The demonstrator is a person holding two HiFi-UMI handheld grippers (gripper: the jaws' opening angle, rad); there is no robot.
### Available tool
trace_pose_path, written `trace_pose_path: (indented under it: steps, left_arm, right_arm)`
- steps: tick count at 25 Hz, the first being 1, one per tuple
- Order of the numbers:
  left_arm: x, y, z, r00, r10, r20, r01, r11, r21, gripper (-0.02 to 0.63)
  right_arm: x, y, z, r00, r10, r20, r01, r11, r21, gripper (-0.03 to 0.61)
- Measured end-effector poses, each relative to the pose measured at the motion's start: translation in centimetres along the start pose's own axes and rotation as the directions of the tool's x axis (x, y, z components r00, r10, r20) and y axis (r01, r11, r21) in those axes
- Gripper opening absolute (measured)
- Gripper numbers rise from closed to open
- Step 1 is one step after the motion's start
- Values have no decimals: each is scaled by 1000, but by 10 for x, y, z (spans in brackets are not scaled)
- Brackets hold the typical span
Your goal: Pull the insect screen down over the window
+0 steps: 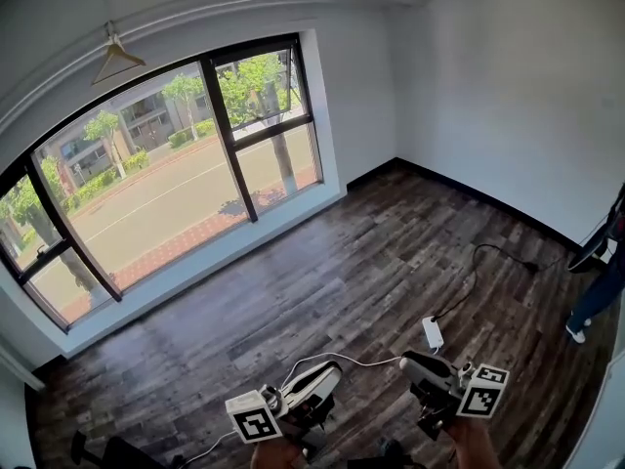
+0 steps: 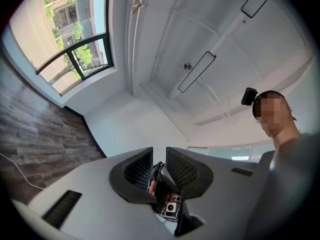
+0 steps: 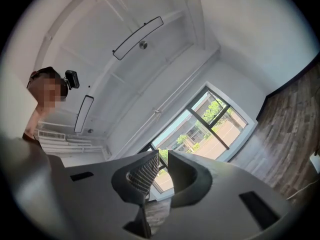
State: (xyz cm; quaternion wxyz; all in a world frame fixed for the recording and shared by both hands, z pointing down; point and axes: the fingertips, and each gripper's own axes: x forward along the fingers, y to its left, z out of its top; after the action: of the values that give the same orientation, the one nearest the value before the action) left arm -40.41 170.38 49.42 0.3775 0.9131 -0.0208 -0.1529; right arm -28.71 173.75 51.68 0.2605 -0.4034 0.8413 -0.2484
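A wide arched window (image 1: 176, 164) with dark frames fills the far left wall, and the street and trees show plainly through its glass. I see no screen over the panes. Both grippers hang low at the bottom of the head view, well back from the window. My left gripper (image 1: 327, 377) has its jaws a little apart with nothing between the pads; in the left gripper view (image 2: 159, 159) it tilts up toward the ceiling. My right gripper (image 1: 415, 367) also stands slightly open and empty; the right gripper view (image 3: 163, 161) shows the window (image 3: 210, 124) beyond the jaws.
A wooden hanger (image 1: 115, 59) hangs from the rail above the window. A white power adapter (image 1: 433, 333) lies on the dark wood floor with a black cable (image 1: 488, 254) running right. A person's legs (image 1: 596, 296) stand at the right edge.
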Motion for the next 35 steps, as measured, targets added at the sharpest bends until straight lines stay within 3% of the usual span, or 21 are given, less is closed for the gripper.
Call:
trace_pose_path:
  steps: [7,15,23,30,35]
  left_arm:
    - [86,27,58,999,-12,51,10,1000,25,74]
    - [132,87,78,1000,18,25,-18,1000,-19,74]
    - [170,157,156,994,-91,53,93,995,-37,74]
    - [174,219,235,994,-104,44,106,994,-31,74]
    - [174,254,269,993,-111,31,113,993,-36,74]
  right_arm:
    - [41,-66,81,998,68,-17,-67,996,62,38]
    - [86,-113,98,995,88,-49,-83,991,104,38]
    - [175,-173,131,995,74,-59,-71,995,64,38]
    - [272,-206,144,995,73,-73,-69,996,56,38]
    - [315,-224,146,995,76,-62,-72,996,56,38]
